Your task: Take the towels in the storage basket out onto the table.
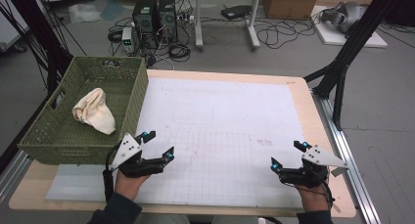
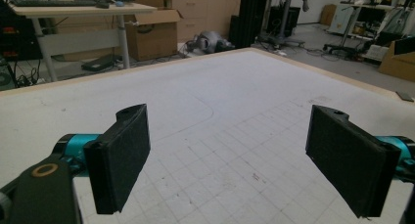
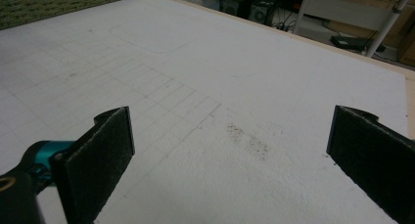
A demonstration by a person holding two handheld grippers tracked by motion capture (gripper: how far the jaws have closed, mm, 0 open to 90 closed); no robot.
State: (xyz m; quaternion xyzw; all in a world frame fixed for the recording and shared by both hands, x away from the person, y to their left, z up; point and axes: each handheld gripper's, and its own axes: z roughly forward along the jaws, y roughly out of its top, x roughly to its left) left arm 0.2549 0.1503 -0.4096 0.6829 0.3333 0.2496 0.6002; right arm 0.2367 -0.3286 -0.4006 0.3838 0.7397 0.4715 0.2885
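My left gripper (image 1: pixel 159 145) rests low over the white gridded mat (image 1: pixel 220 131) near the front left, just beside the green basket (image 1: pixel 122 116). Its jaws stand wide apart with nothing between them, as the left gripper view (image 2: pixel 230 160) confirms. My right gripper (image 1: pixel 288 155) sits at the front right of the mat, also open and empty, with bare mat between its black pads (image 3: pixel 98 160). A crumpled cream cloth (image 1: pixel 94 111) lies inside the basket, apart from both grippers.
The wooden table edge (image 1: pixel 313 116) frames the mat. Beyond the table, computer towers (image 1: pixel 154 18), cables and a black frame leg (image 1: pixel 342 62) stand on the floor. A faint dark smudge (image 3: pixel 247 138) marks the mat ahead of the right gripper.
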